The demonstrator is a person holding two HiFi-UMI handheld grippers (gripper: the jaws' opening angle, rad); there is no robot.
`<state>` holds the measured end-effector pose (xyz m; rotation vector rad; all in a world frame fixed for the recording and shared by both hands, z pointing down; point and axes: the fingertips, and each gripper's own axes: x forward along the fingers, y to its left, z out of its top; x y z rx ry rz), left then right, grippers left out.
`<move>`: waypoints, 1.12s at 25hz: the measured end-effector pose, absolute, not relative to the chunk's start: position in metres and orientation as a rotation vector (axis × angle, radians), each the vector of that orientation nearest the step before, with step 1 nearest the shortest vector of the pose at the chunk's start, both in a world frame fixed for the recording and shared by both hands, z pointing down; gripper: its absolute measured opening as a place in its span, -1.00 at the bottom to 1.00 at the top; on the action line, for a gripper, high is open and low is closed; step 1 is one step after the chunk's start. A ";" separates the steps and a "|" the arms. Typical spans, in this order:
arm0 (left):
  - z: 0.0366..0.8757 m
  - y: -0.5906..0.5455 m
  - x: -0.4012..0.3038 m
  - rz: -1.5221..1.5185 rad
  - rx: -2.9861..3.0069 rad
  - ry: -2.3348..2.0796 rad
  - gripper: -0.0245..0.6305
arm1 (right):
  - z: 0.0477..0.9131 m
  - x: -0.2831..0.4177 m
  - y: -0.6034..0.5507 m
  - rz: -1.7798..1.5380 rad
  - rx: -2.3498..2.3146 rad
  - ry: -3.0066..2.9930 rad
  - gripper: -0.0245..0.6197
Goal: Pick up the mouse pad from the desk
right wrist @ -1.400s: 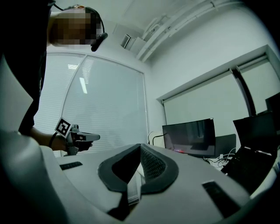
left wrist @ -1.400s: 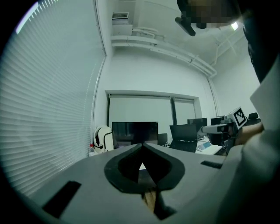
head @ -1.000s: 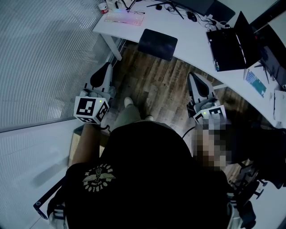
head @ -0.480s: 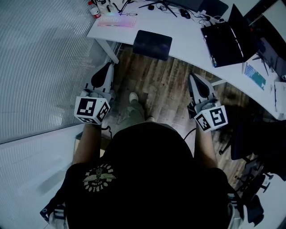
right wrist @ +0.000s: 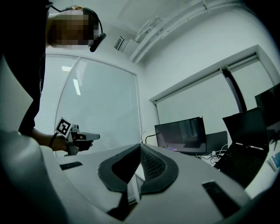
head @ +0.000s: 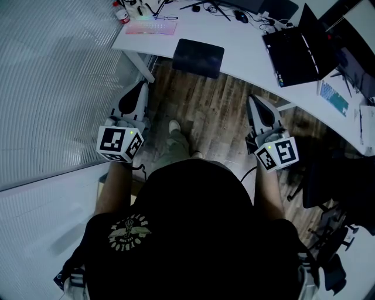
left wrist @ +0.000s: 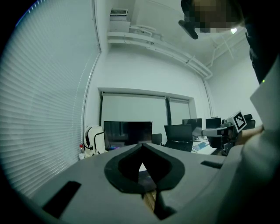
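Note:
The dark mouse pad [head: 199, 57] lies on the white desk [head: 246, 44] and hangs over its front edge. Both grippers are held over the wood floor, short of the desk, pointing toward it. My left gripper [head: 142, 88] is shut and holds nothing; its jaws meet at the tip in the left gripper view [left wrist: 142, 146]. My right gripper [head: 253, 101] is likewise shut and empty [right wrist: 140, 146]. Each shows in the other's view: the right gripper [left wrist: 223, 131] and the left gripper [right wrist: 81, 138]. The pad is well ahead of both, between their lines.
A glowing pink keyboard [head: 151, 27] and a red-capped bottle [head: 122, 14] sit at the desk's left end. An open black laptop [head: 299, 53] and a second keyboard [head: 335, 99] are to the right. Cables and a monitor [left wrist: 127, 131] stand behind. A slatted wall [head: 53, 88] runs along the left.
The head view has shifted slightly, so the desk things sit a little further left. Both grippers stay shut and in about the same place.

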<state>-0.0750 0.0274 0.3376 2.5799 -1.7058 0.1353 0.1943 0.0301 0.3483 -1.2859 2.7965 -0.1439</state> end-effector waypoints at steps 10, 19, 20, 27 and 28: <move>0.344 0.019 -0.075 0.152 2.568 -1.698 -0.90 | 0.355 0.195 0.020 -0.169 -1.289 2.796 -0.92; 0.354 0.004 -0.078 0.159 2.550 -1.689 -0.90 | 0.363 0.192 0.005 -0.193 -1.293 2.808 -0.92; 0.356 0.001 -0.079 0.159 2.546 -1.687 -0.90 | 0.364 0.191 0.002 -0.195 -1.293 2.811 -0.92; 0.365 -0.021 -0.089 0.159 2.527 -1.680 -0.90 | 0.371 0.180 -0.021 -0.218 -1.290 2.832 -0.92; 0.366 -0.025 -0.091 0.161 2.523 -1.680 -0.90 | 0.371 0.178 -0.026 -0.221 -1.288 2.834 -0.92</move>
